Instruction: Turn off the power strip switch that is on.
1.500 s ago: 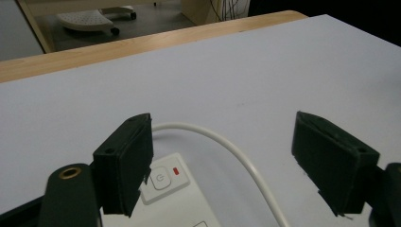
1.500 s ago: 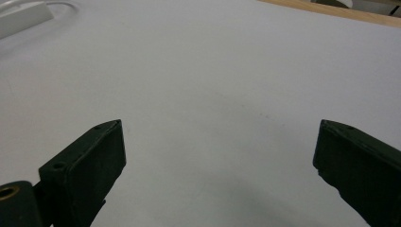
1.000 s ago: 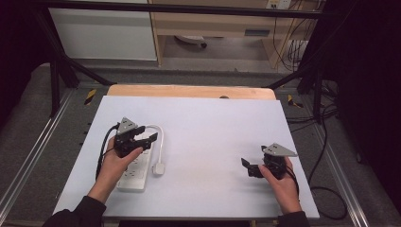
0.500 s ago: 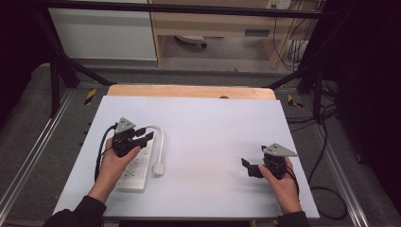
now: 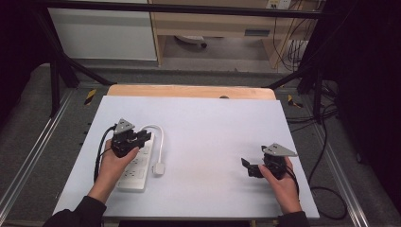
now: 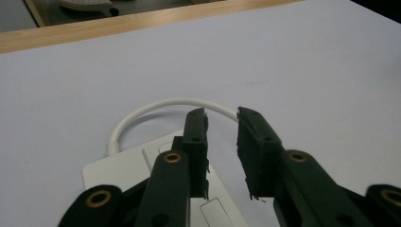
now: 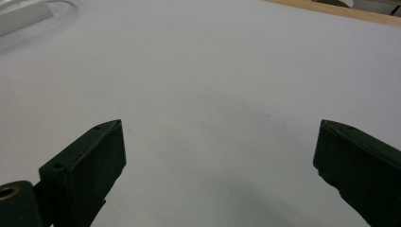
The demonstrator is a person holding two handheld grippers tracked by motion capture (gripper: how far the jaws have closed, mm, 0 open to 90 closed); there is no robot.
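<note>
While our left gripper (image 5: 142, 138) hovers over the power strip (image 5: 136, 166), jaws narrowly apart, its white cord (image 6: 156, 108) loops just ahead; our right gripper (image 5: 248, 166), jaws wide, sits well apart from it.

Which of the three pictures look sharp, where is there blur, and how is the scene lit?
High view: the white table is evenly lit, its surroundings dark, the picture slightly soft. Left gripper view: the cord and power strip are fairly sharp, the near left tool a bit soft. Right gripper view: the wide-open right tool looks blurred, with a faint shadow on the table below.
</note>
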